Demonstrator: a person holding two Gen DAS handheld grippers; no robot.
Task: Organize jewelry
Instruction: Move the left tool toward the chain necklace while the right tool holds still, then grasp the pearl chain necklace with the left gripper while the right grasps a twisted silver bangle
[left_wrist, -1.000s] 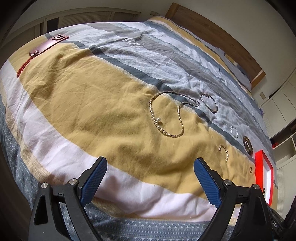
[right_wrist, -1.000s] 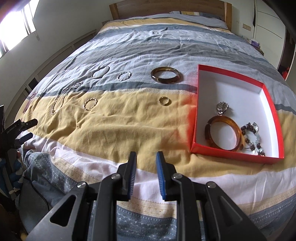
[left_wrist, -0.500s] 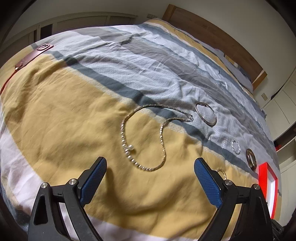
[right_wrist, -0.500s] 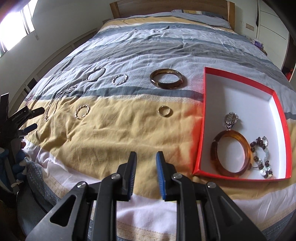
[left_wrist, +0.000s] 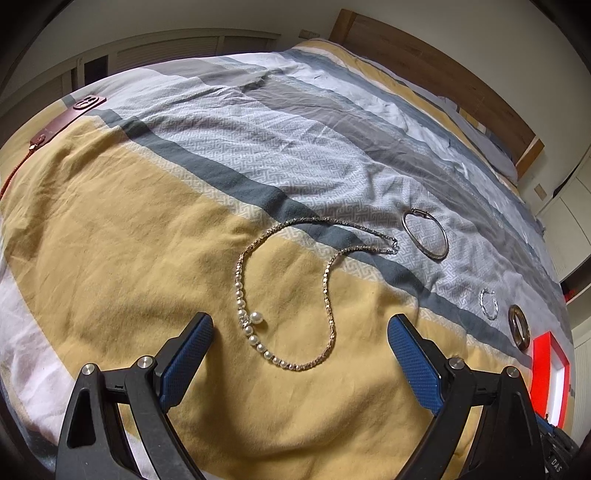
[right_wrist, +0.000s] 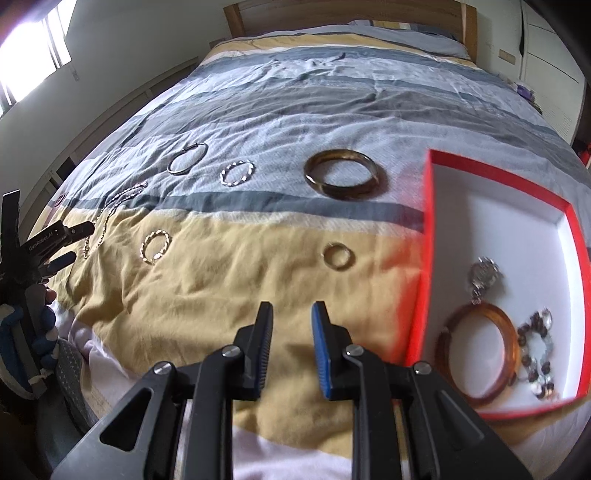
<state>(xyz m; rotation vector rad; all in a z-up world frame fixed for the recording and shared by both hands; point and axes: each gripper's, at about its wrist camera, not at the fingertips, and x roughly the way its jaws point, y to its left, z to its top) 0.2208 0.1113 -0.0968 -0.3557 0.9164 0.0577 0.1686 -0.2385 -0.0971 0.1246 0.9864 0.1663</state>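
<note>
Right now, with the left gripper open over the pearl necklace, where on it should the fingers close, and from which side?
Probably on the beaded stretch beside the drop pearl of the pearl necklace, coming straight down with the left gripper. The necklace lies flat on the bedspread, and the beads there look thicker than the fine chain.

Striped bedspread (right_wrist: 295, 110), wooden headboard (right_wrist: 343, 16), white wardrobe (right_wrist: 546, 48), bright window (right_wrist: 33, 51) at left.

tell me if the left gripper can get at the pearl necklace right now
Probably yes. The left gripper is open wide, with the pearl necklace lying flat on the bedspread just ahead between its fingers, and nothing lies over it.
</note>
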